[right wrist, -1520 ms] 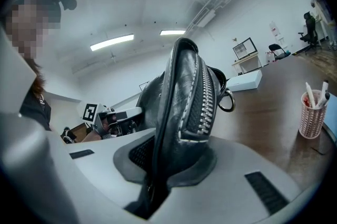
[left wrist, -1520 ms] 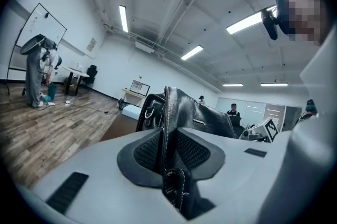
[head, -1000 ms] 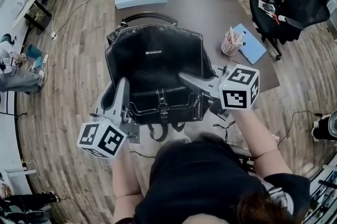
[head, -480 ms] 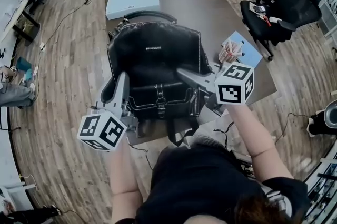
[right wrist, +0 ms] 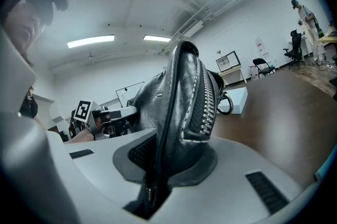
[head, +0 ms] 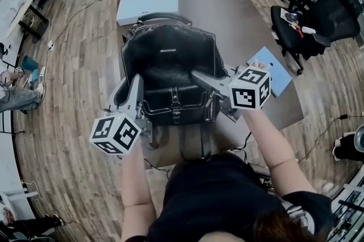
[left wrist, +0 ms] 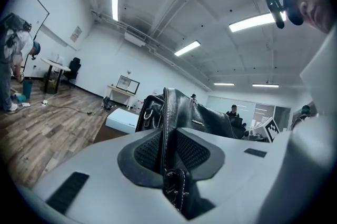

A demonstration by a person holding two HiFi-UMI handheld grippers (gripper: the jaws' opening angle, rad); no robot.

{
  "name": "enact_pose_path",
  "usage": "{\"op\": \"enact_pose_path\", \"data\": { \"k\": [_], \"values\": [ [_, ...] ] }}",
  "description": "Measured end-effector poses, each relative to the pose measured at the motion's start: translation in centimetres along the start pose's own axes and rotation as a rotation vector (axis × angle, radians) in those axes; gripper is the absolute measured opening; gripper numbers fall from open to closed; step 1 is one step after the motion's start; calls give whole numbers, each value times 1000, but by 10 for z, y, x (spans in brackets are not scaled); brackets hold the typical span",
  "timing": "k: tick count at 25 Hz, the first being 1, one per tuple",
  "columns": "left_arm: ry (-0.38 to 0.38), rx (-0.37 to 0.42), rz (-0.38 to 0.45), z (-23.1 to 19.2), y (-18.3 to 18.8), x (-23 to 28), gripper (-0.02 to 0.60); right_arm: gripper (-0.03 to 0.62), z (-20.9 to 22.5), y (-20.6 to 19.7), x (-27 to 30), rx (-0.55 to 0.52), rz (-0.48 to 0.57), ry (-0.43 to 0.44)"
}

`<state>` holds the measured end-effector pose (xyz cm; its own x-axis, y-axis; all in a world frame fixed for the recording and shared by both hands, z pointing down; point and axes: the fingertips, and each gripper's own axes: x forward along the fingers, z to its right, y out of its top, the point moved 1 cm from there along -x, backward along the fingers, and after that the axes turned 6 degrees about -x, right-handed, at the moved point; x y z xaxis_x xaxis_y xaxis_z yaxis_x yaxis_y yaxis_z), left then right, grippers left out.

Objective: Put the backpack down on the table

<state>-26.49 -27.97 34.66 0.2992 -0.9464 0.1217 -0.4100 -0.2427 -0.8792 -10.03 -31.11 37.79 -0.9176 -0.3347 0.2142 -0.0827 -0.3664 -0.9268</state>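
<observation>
A black leather backpack (head: 169,65), pale-stitched with a front buckle, is being held upright at frame centre, over the near end of the brown table (head: 227,2). The left gripper (head: 133,90) and right gripper (head: 206,79) are clenching its sides.

The black leather backpack (head: 169,67), white-stitched, with a buckled front pocket and a looped top handle, sits tilted with its front face upward over the near end of the brown bench (head: 227,2). Its straps trail toward the near edge. Whether its base touches the bench is unclear.
</observation>
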Motion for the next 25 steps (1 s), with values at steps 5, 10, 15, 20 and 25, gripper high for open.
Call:
{"op": "enact_pose_path", "data": {
  "k": [5, 10, 15, 20, 25],
  "values": [
    [30, 7, -6, -10, -4, 31, 97, 71, 33, 1, 11, 11, 0, -4],
    [53, 31, -17, -20, -5, 56, 97, 72, 58, 1, 22, 27, 10, -16],
    [56, 58, -6, -22, -6, 75, 97, 75, 78, 2, 26, 17, 35, -31],
    [61, 96, 17, -29, -6, 93, 98, 85, 97, 3, 34, -9, 67, -61],
    [49, 124, 3, -31, -11, 109, 98, 97, 113, -2, 36, 2, 75, -84]
  ]
}}
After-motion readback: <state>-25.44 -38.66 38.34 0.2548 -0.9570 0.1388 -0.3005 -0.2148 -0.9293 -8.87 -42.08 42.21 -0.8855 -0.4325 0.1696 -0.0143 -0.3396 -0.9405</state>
